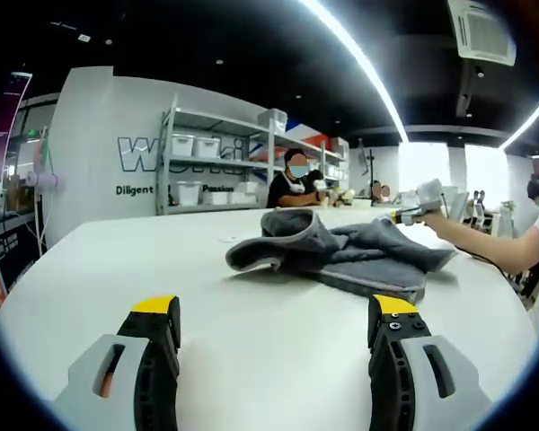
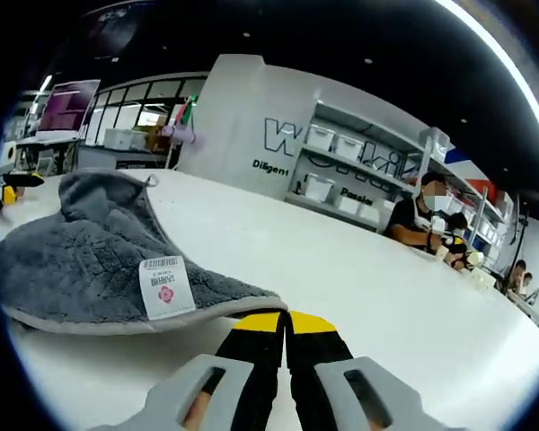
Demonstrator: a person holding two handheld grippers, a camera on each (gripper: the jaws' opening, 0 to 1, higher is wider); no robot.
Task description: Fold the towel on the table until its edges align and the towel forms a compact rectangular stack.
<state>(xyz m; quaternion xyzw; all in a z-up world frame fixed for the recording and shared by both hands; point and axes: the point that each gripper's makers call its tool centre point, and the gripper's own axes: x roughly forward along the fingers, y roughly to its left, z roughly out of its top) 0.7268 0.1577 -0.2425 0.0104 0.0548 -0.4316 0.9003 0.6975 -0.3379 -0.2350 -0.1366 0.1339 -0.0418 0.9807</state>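
1. The grey towel (image 1: 341, 251) is lying crumpled on the white table (image 1: 117, 269), well ahead of the left tongs (image 1: 274, 323) and slightly toward the right of the left gripper view.
2. One part of the towel is bunching up into a raised, curled fold at its left end, while the rest is spreading flatter toward the right.
3. The left tongs are standing wide open above the bare table, with nothing between their yellow-tipped jaws and well apart from the towel.
4. The right tongs (image 2: 286, 328) are sitting with their jaws pressed together, the yellow tips touching; whether they are pinching the towel's hem I cannot tell, since the edge of the towel (image 2: 90, 260) is running just beside the tips.
5. A white label (image 2: 166, 287) with a barcode is lying on the towel near that edge.
6. In the left gripper view, the right tongs (image 1: 404, 215), held by a person's hand (image 1: 436, 220), are reaching to the far right side of the towel.
7. Shelving with white bins (image 1: 198, 166) is standing beyond the table, and seated people (image 1: 292, 184) are working at its far side.
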